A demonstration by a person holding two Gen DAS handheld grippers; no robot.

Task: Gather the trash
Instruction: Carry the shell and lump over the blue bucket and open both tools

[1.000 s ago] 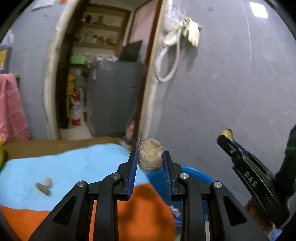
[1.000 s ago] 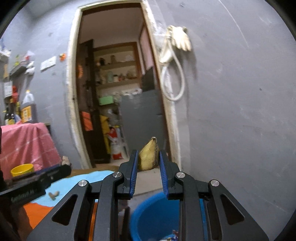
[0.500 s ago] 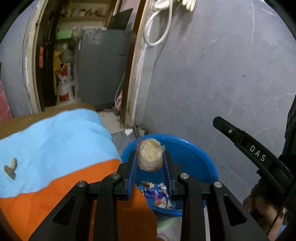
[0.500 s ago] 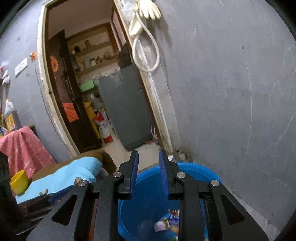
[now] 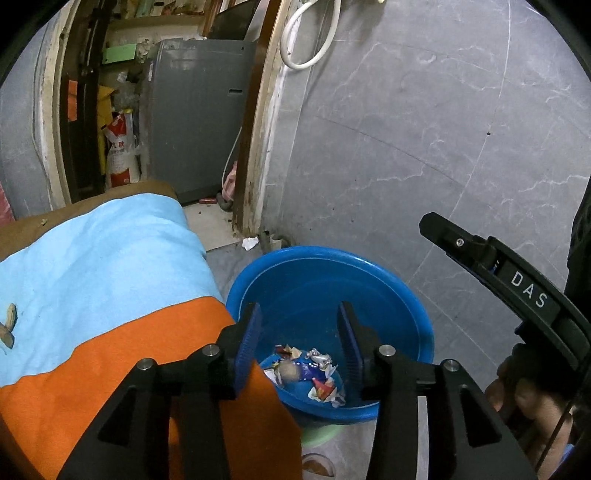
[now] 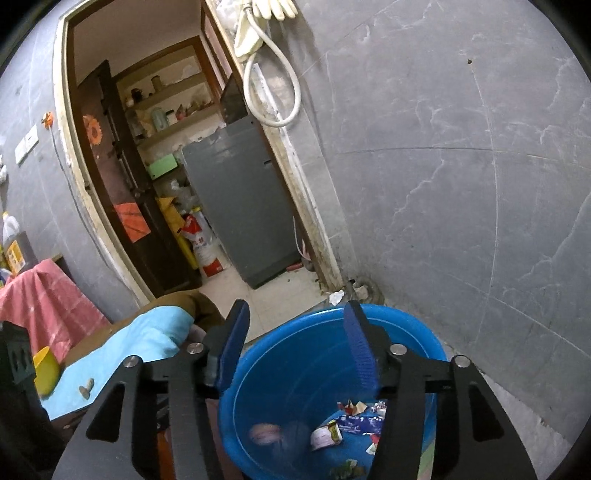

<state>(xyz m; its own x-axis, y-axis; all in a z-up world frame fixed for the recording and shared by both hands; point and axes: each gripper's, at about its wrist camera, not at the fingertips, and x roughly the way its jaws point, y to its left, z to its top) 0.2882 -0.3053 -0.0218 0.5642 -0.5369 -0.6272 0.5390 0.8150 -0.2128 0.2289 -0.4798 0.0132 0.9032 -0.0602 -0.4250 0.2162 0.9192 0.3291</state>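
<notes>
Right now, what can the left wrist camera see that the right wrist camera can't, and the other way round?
Only the left wrist view shows the other black gripper from the side, the hand holding it, the orange part of the cloth and a green stool edge under the tub.

Only the right wrist view shows the yellow cup, the pink cloth, the kitchen shelves and the white gloves on the wall.

Both show the round blue plastic tub holding crumpled wrappers, the light blue cloth, the grey cabinet and open, empty jaws.

Lived-in home, rm beside pantry.
Grey fridge point(image 6: 240, 199) & cluttered shelves point(image 6: 173, 103) thru doorway; cloth-covered table point(image 5: 92, 266); tiled wall point(image 5: 424, 147).
</notes>
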